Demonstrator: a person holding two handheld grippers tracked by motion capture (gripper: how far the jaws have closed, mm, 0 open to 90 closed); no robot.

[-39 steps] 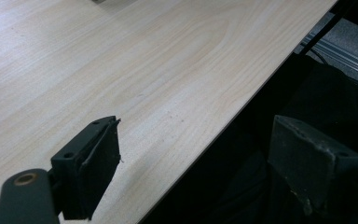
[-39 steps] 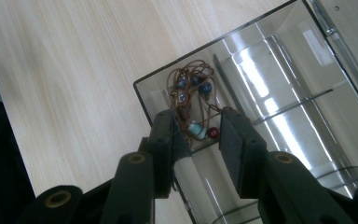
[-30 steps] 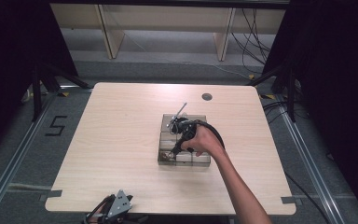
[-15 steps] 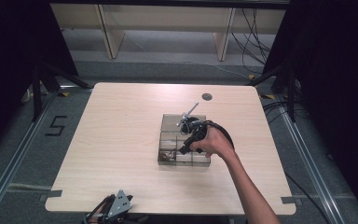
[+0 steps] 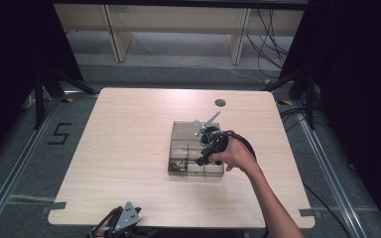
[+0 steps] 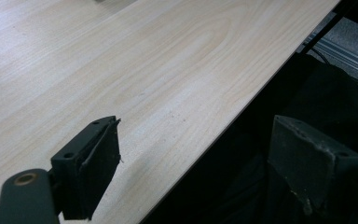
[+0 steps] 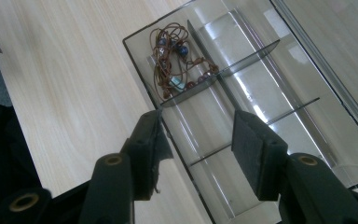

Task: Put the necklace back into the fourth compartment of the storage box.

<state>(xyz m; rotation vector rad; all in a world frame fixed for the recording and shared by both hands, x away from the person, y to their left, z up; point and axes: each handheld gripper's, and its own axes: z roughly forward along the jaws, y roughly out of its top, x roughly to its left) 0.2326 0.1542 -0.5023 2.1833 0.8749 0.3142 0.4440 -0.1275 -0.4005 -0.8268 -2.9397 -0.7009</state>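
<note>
The right claw point(image 7: 196, 140) stood part open over the box point(image 5: 176, 171), and its jaws had just been opening. Nothing lay between the pads point(image 7: 254, 154); in the right gripper view they framed bare clear floor and a low divider of the box, touching neither as far as could be told. It was released, holding nothing. In the high view the right claw point(image 5: 204, 159) hung above the near right part of the box, with the hand point(image 5: 235, 154) behind it.

The necklace point(image 7: 175, 58) lay bunched in a corner compartment of the box, a tangle of brown cord with dark and pale beads. In the high view the necklace point(image 5: 179, 162) sat in the near left compartment. Coiled as it was, it pointed no clear way and had no plain long axis.

The box ran long from the near side of the table point(image 5: 119, 148) to the far side, near the middle of the table, a little to the right.

The left claw point(image 5: 124, 220) rested at the near edge of the table, well apart from the box. In the left gripper view its jaws stood wide apart with nothing between them, one pad point(image 6: 98, 163) over the wood, the other past the edge.
</note>
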